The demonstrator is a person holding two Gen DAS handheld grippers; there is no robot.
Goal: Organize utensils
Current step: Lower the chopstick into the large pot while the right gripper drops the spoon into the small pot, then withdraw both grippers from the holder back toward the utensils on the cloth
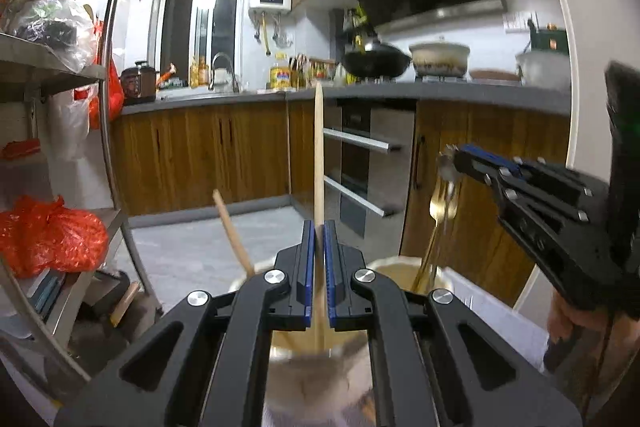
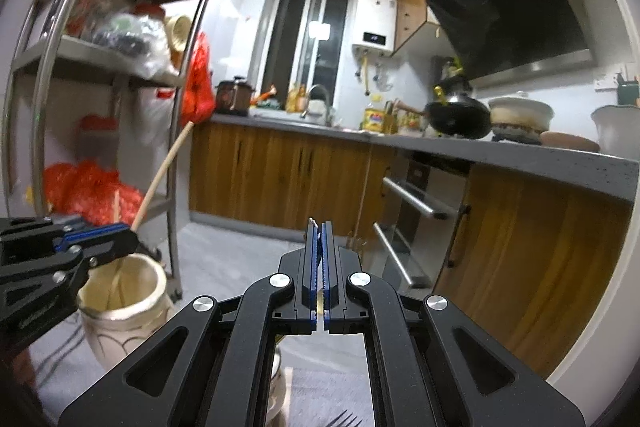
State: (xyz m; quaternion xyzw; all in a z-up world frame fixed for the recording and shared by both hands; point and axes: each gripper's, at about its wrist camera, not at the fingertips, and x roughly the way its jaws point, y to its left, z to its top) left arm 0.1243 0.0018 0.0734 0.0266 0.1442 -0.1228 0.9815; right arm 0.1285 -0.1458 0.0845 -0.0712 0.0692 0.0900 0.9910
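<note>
Both claws, the left claw [image 1: 319,231] and the right claw [image 2: 319,229], look like matt black plastic with ribbed blue pads and shiny metal pivot screws. The chopstick [image 1: 319,155] is pale, smooth wood. The fork [image 1: 442,205] is glossy metal with a golden sheen. The jar [image 2: 124,311] is glazed cream ceramic, glossy, at nine o'clock of the right claw.

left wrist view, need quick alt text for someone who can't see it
The left gripper is shut on a wooden chopstick standing over a cream ceramic jar. To its right, the right gripper holds a gold fork by its tines, handle down in a jar. A kitchen counter with a black wok lies behind.
</note>
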